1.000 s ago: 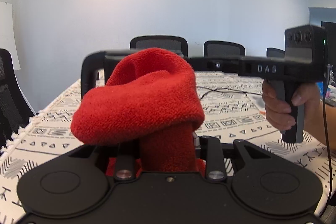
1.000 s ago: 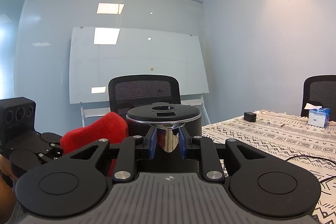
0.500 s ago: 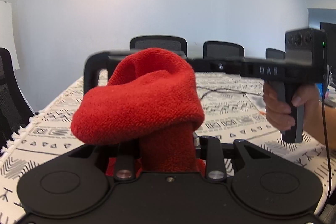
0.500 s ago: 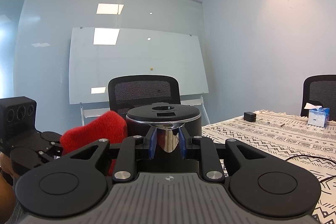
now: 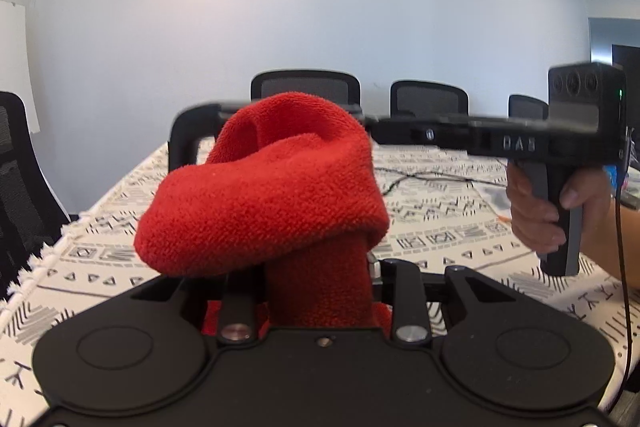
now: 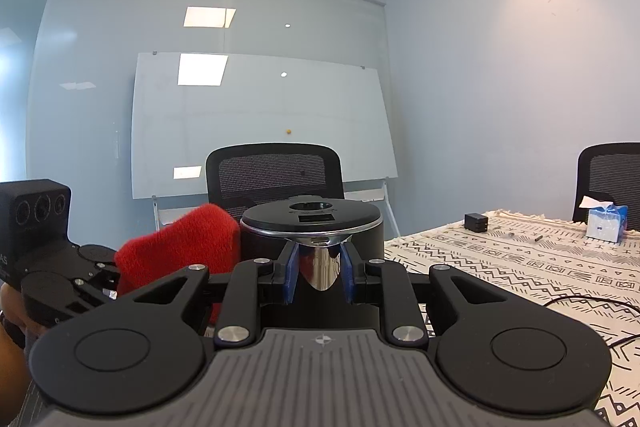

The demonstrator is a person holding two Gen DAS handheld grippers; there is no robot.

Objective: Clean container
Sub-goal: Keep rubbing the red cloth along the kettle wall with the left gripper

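Note:
My left gripper (image 5: pixel 316 267) is shut on a red fleece cloth (image 5: pixel 272 195) that bulges up and hides its fingertips. My right gripper (image 6: pixel 319 277) is shut on the shiny spout of a black round container (image 6: pixel 312 223) with a flat lid, held above the table. In the right wrist view the red cloth (image 6: pixel 180 251) sits against the container's left side, with the left gripper body (image 6: pixel 52 275) behind it. In the left wrist view the right gripper (image 5: pixel 500 143) crosses behind the cloth; the container is hidden there.
A table with a black-and-white patterned cloth (image 6: pixel 520 267) lies below, with a black cable (image 6: pixel 592 307), a small black box (image 6: pixel 476 223) and a blue tissue box (image 6: pixel 606 223). Black office chairs (image 5: pixel 428 99) stand around it. A whiteboard (image 6: pixel 260 123) leans on the far wall.
In the left wrist view the right gripper has risen slightly and drifted a little right. The cloth stays against the container's side.

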